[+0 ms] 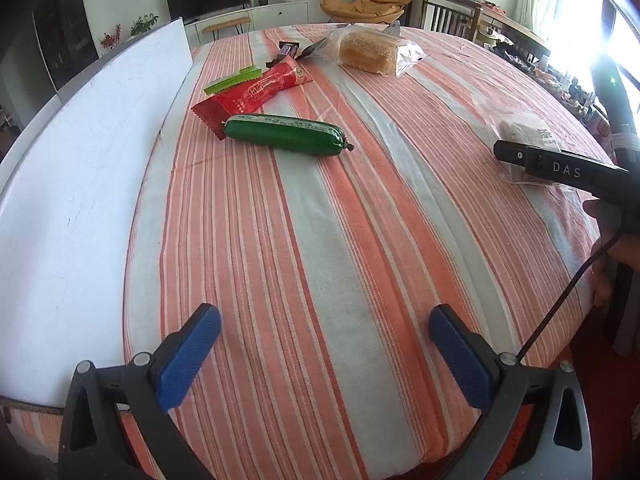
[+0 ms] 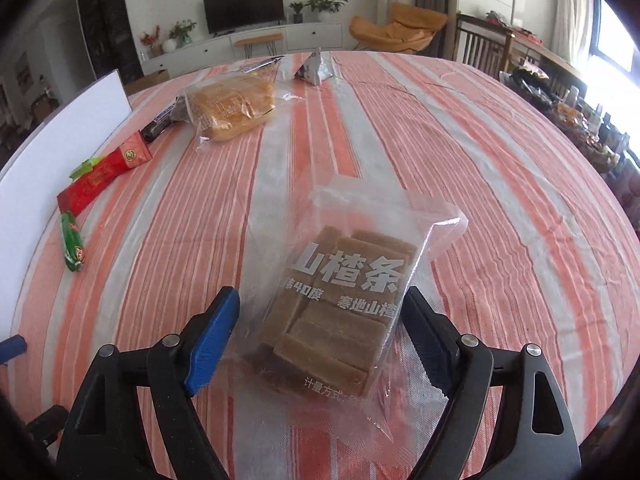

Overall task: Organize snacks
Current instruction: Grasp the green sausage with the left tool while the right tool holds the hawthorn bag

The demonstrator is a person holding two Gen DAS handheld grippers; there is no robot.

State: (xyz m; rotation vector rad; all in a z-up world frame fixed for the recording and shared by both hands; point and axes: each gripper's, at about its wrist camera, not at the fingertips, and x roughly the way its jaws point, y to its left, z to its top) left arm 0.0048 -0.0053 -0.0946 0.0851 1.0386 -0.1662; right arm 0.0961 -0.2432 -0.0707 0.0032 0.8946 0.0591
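Note:
My right gripper [image 2: 320,324] is open, its fingers on either side of a clear bag of brown hawthorn strips [image 2: 340,312] lying on the striped tablecloth; I cannot tell if the pads touch it. That bag [image 1: 524,132] also shows at the right of the left wrist view, under the right gripper's black body. My left gripper [image 1: 324,344] is open and empty over the cloth. Ahead of it lie a green sausage [image 1: 284,134], a red wrapper [image 1: 252,92], a green packet [image 1: 232,79], a dark candy bar [image 1: 289,49] and a bagged bread [image 1: 372,53].
A white board [image 1: 80,168] lies along the table's left side. A small silver-grey packet [image 2: 316,69] sits at the far edge. Beyond the table are a TV cabinet, an orange chair and wooden chairs. The striped cloth [image 1: 320,240] covers the table.

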